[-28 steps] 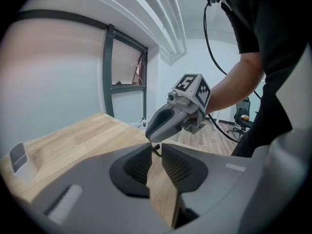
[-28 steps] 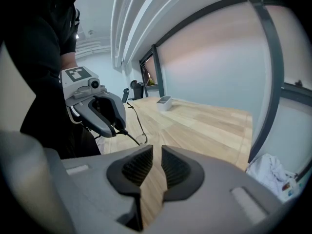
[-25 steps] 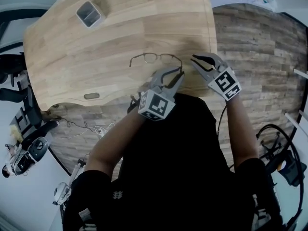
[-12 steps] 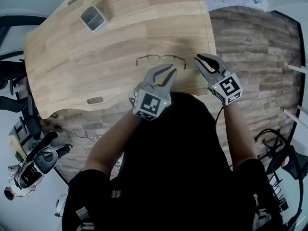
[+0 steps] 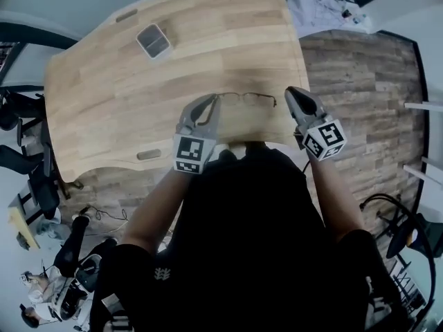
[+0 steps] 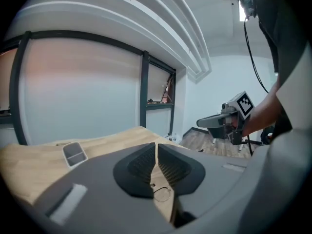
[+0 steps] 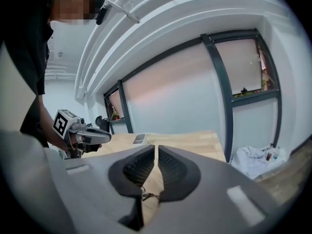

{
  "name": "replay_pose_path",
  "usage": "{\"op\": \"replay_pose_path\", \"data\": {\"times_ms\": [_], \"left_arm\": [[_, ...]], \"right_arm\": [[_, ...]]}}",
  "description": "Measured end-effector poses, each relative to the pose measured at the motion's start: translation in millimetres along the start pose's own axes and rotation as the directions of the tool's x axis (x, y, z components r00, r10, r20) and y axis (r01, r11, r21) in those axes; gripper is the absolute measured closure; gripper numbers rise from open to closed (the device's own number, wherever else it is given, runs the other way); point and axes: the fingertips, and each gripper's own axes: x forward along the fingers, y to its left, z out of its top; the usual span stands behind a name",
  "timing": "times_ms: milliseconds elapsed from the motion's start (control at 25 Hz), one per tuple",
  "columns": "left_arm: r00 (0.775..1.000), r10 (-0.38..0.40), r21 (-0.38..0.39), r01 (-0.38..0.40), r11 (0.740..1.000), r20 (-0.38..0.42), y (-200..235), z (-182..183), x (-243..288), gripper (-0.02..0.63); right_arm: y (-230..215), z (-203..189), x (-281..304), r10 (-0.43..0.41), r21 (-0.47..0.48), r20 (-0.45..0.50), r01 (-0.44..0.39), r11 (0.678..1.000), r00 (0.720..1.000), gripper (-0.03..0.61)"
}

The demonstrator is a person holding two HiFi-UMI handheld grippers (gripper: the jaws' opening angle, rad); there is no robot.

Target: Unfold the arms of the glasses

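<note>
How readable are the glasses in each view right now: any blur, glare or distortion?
Head view: even light, no glare; strong fisheye curves the table edge, and the glasses read thin and small. Left gripper view: one lens ring shows low down, soft and shaded. Right gripper view: only a dim scrap of frame; black vignette at the corners.

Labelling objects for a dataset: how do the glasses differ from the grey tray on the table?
Look: the glasses are a thin dark wire frame, the grey tray a solid divided box. Place: the glasses lie nearest the person, the grey tray farther back and leftward. Both rest on the wooden table.
</note>
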Motion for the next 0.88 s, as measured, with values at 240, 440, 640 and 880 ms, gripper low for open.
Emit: {"op": "replay_pose_path", "data": {"times_ms": [240,440,640,880], "left_arm": [[0.997,0.081,-0.048,-0.081,0.996,0.010,30.6,0.0,-21.9,0.606],[0.995,0.096,-0.064,-0.096,0.993,-0.005,39.8,-10.6,-31.8,0.607],[0.995,0.094,-0.076,-0.096,0.992,-0.030,41.8,-23.8,-31.3,0.607],[0.996,0.090,-0.074,-0.090,0.993,-0.015,38.8,-21.3,-31.1,0.607]], "right_arm": [[9.8,13.6,-3.3,-0.043,-0.015,0.053,0.044,0.999,0.998,0.575],[16.0,10.1,-10.5,-0.074,-0.023,0.049,0.075,0.997,0.996,0.577],[16.7,0.8,-14.0,-0.095,-0.032,0.025,0.096,0.995,0.995,0.578],[14.0,-1.9,-13.1,-0.103,-0.025,0.022,0.104,0.994,0.994,0.578]]}}
